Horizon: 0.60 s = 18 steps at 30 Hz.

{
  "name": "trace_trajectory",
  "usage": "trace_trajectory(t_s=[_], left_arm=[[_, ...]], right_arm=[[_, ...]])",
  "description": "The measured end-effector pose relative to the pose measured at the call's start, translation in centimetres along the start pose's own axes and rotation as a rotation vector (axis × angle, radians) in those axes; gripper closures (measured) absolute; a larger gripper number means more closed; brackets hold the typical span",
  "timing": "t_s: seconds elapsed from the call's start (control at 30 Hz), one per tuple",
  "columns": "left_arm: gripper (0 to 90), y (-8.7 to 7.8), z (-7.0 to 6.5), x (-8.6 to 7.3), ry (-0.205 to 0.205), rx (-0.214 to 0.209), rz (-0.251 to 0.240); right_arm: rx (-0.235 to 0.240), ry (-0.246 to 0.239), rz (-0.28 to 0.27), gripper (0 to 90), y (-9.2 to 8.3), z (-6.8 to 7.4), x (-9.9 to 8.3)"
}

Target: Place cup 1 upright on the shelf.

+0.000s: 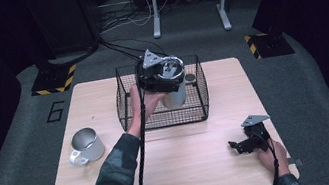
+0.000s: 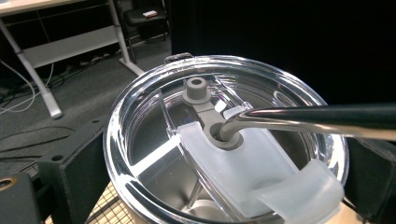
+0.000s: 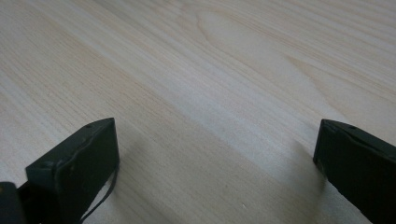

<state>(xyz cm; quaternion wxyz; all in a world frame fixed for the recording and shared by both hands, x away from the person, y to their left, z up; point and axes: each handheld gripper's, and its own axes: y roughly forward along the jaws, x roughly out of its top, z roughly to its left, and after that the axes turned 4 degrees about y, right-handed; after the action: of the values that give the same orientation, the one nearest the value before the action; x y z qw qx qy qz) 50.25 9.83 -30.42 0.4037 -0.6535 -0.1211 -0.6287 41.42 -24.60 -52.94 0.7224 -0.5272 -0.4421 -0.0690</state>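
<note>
One thing in hand: your left gripper [image 1: 162, 75] held a steel tumbler [image 1: 175, 93] over the wire basket [image 1: 165, 115], its jaws closed against the tumbler's sides just under the rim.
Tumbler's axis: it stood upright, with its clear lid [image 2: 224, 140] facing the camera and a metal straw [image 2: 308, 119] running through the lid's grey plug.
Where it was: inside the basket's outline, toward the far right part; whether it touched the basket floor, I couldn't tell.
Right gripper [image 1: 247, 143]: it rested on the tabletop [image 1: 189, 164] near you, well apart from the basket, jaws wide open and holding nothing.
Nearer hand: your left, by far.
Other cup: a mug [image 1: 86, 145] lay on its side left of the basket.
</note>
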Motion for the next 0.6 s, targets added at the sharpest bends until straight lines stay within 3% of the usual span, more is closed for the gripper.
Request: trace_trajectory(t_s=[0.23,0.6], left_arm=[[3.9,0.8,0.7,-0.4,-0.025,0.024,-0.012],[3.9,3.0,1.4,-1.0,-0.045,0.040,0.013]], right_arm=[[-0.001,0.002,-0.001,0.0,0.0,0.0,0.0],[0.008,0.003,0.004,0.0,0.0,0.0,0.0]])
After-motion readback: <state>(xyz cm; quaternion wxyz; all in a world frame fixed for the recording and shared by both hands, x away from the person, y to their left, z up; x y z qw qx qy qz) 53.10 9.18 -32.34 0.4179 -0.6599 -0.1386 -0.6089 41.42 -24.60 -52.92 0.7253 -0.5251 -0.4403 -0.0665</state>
